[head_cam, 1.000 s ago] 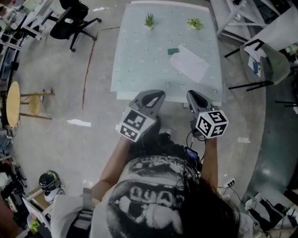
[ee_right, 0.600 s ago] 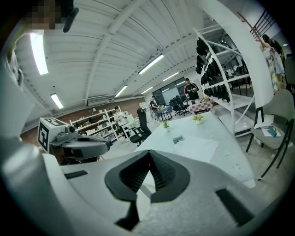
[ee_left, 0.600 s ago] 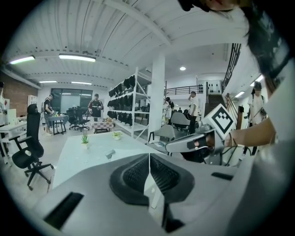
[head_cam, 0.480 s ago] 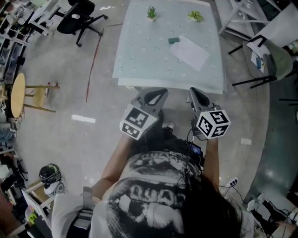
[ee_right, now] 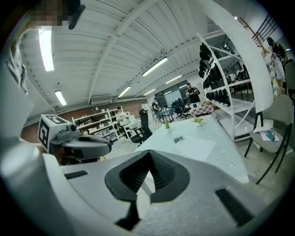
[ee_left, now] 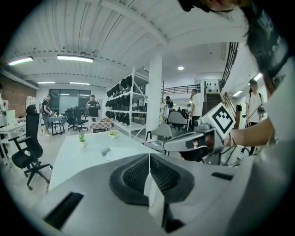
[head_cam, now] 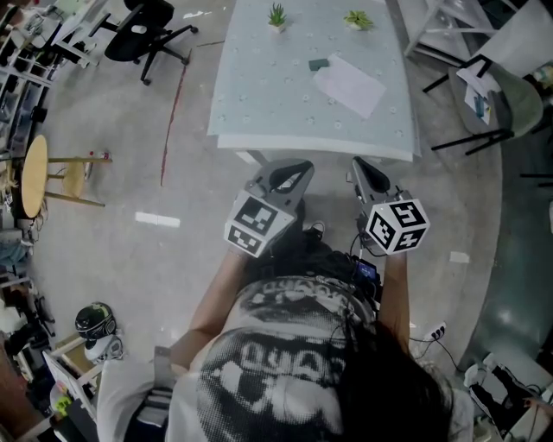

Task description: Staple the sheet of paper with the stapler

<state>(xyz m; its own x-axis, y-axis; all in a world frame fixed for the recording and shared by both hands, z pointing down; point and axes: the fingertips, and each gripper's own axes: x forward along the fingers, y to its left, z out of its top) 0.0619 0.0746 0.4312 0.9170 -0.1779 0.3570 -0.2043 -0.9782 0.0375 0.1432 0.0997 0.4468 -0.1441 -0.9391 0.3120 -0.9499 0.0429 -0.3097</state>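
**Both grippers clenched and empty, short of the table**

A pale table (head_cam: 259, 104) stands on a grey floor (head_cam: 112, 242), with a chair (head_cam: 143, 34) and a stool (head_cam: 30, 177) off to its left. The paper (head_cam: 349, 85) lies toward the table's far right. The stapler (head_cam: 320, 64) is just beside the paper's far-left corner, and two plants (head_cam: 276, 15) sit at the far edge. The left gripper (head_cam: 292, 171) and right gripper (head_cam: 363, 166) hang before the near edge, their jaws pressed together on nothing. Only the gripper views show the racks (ee_left: 126, 99) and people (ee_left: 92, 107) beyond. The stapler reads only as a small dark block.
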